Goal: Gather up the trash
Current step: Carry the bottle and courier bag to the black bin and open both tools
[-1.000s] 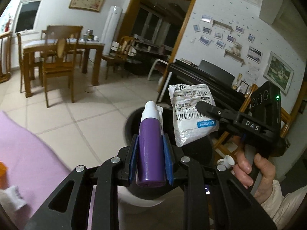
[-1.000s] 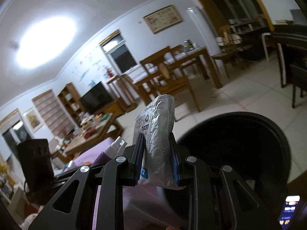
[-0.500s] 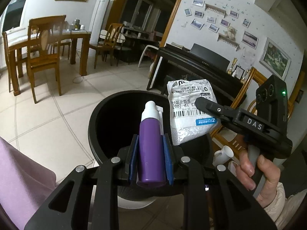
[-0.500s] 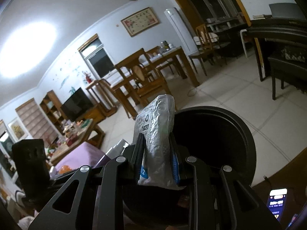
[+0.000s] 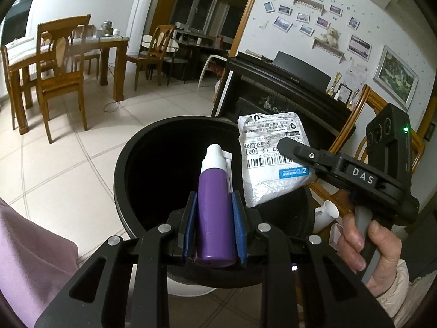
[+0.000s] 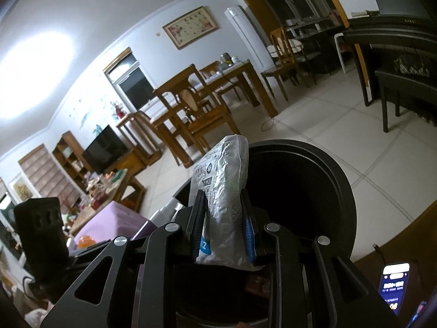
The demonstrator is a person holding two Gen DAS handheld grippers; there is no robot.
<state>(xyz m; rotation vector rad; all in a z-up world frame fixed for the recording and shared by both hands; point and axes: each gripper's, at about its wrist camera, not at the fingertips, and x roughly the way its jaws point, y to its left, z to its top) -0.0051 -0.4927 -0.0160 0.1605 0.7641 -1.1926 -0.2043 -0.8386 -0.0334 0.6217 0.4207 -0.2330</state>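
Gaping black bin (image 5: 123, 169) below purple bottle (image 5: 214, 213), seemingly holding scraps.

The left gripper (image 5: 214, 216) clamps a purple bottle (image 5: 214, 218) over the black bin (image 5: 128, 164), while beside it the right gripper (image 5: 286, 145), held by a hand (image 5: 366, 243), pinches a white package (image 5: 270, 161).
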